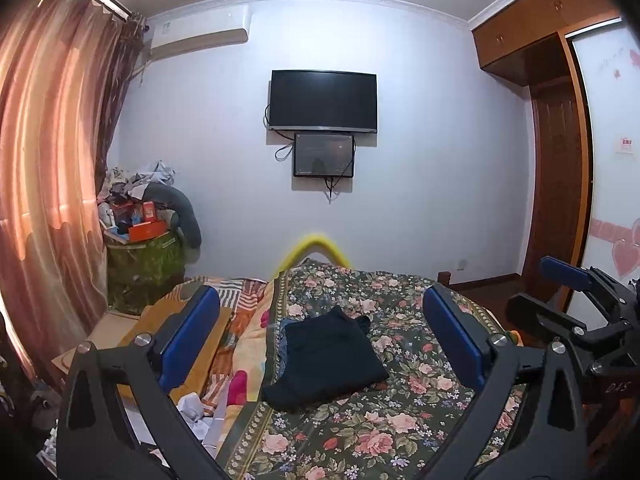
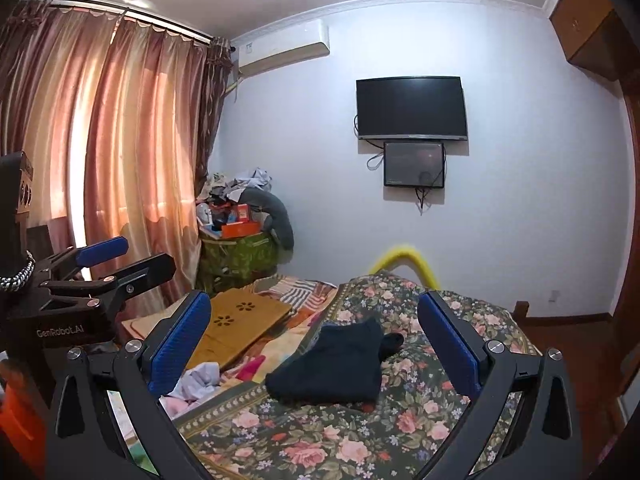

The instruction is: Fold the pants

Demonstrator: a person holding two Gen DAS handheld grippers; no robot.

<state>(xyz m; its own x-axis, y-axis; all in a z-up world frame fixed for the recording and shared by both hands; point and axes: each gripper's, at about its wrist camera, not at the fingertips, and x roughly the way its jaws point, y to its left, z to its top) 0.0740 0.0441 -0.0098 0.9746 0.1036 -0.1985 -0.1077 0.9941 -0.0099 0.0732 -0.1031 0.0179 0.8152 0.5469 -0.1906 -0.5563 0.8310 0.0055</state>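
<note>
Dark navy pants [image 1: 330,360] lie folded into a compact rectangle on the floral bedspread [image 1: 392,432]; the right wrist view shows the same pants [image 2: 332,368] from the other side. My left gripper [image 1: 320,340] is open, its blue pads wide apart and held above the bed short of the pants, touching nothing. My right gripper [image 2: 316,344] is open just as wide, also hanging clear of the cloth. Each gripper shows at the edge of the other's view: the right gripper [image 1: 568,292] at the right, the left gripper [image 2: 108,260] at the left.
A wooden lap board [image 2: 240,328] and loose light clothes [image 2: 196,384] lie left of the bedspread. A cluttered green hamper [image 1: 144,256] stands by the curtain [image 1: 48,160]. A yellow padded bed rail [image 1: 316,248] marks the far end. A wardrobe [image 1: 560,160] is at right.
</note>
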